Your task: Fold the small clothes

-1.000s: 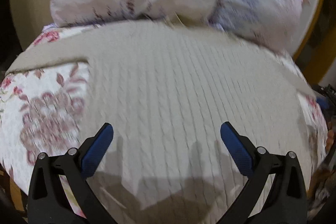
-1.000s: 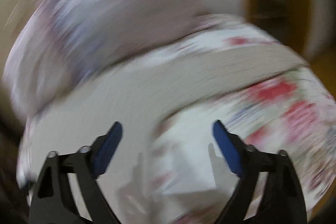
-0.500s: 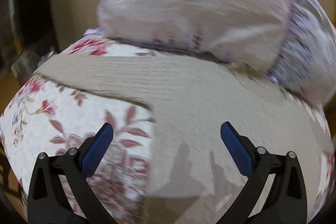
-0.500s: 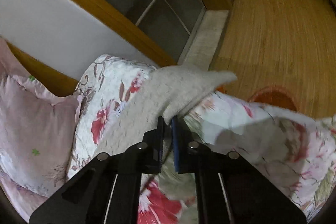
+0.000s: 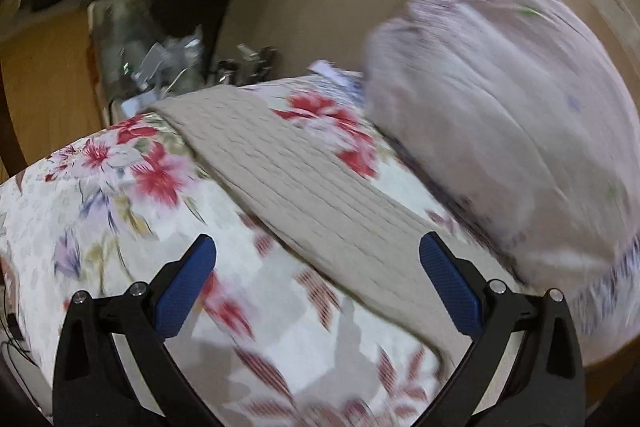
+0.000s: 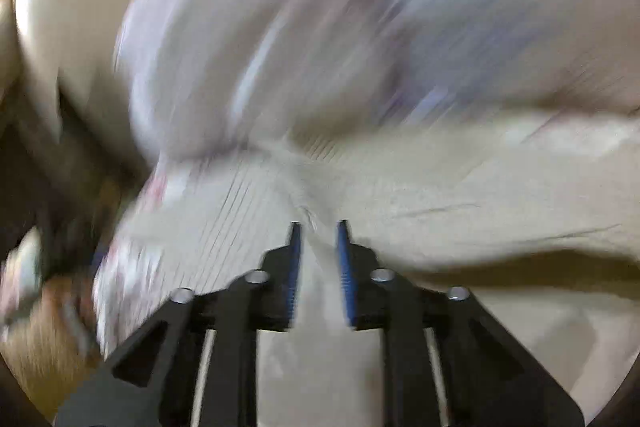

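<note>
A beige cable-knit sweater lies on the floral bedspread. In the left wrist view its sleeve (image 5: pixel 304 183) runs diagonally from the far left toward the lower right. My left gripper (image 5: pixel 318 283) is open and empty, hovering just above the sleeve's near part. In the blurred right wrist view my right gripper (image 6: pixel 319 227) is nearly closed, pinching a fold of the sweater (image 6: pixel 460 183) between its blue pads (image 6: pixel 295 267), with cloth drawn up between the jaws.
A large pale pink pillow (image 5: pixel 512 107) lies at the head of the bed, right of the sleeve, and fills the top of the right wrist view (image 6: pixel 320 27). The floral bedspread (image 5: pixel 120 211) ends at the left; clutter (image 5: pixel 168 63) and a wooden floor (image 5: pixel 48 91) lie beyond.
My left gripper swung left from the sweater's body to its sleeve, staying open. My right gripper, shut on the sweater's other sleeve, has carried it back toward the pillow and sweater body.
</note>
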The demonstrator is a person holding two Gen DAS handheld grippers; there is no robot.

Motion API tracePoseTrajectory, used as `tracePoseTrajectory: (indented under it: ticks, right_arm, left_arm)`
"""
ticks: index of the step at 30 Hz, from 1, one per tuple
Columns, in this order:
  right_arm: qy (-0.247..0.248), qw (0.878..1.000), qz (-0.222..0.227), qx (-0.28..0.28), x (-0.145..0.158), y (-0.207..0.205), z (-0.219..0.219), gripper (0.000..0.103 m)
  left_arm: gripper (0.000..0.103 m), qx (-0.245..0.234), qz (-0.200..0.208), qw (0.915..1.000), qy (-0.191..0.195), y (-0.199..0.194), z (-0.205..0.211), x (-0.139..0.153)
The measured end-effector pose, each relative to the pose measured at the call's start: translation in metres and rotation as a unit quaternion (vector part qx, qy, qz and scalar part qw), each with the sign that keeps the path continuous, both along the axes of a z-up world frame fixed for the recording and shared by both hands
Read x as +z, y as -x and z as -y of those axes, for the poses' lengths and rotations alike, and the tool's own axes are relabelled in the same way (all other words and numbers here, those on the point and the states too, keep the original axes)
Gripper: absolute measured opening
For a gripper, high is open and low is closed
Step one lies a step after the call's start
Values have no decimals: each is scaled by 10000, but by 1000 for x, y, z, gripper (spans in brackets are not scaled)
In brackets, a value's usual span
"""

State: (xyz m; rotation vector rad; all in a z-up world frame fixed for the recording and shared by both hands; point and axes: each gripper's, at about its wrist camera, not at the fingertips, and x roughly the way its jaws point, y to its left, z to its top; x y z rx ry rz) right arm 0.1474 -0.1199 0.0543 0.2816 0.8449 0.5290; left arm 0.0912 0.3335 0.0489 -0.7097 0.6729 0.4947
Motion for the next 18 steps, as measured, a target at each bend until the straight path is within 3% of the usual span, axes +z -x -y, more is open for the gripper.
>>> tracePoseTrajectory:
  ticks: [1,3,4,9,12,15,16,17,18]
  right_arm:
    - [-62,9997,-115,184,-6,11,-18,29]
    - [-60,9997,-70,226,-6,32,-27,58]
    - [22,9999,-13,142,-5,40,-23,62]
    - [141,9974,-211,-672,-13,23,31,64]
    - [133,9942,-326,-1018,-13,22,50,64]
    - [246,9941,-342,-1000,-14,31,59,64]
    - [283,9944,-329,-968,-14,32,60,64]
    - [315,9946,-310,-941,-14,34,61,64]
    - [358,9948,-276,-915,-13,34,62,64]
  left_arm:
    - [94,87,-83,9999,110,-3,-15,-5]
    - [86,157,-185,9991,342,-9,-33,-12]
    - [81,228,-202,9985,460,-11,-46,-16]
    - [68,647,-103,9937,909,-11,-93,-29]
    - [58,756,-87,9926,941,-12,-104,-30]
    - [34,888,-282,9924,808,-17,-111,-30]
    - [16,939,-390,9923,702,-18,-114,-29]
    - [7,885,-335,9930,704,-19,-116,-27]
    - [7,755,-189,9943,735,-20,-116,-24]
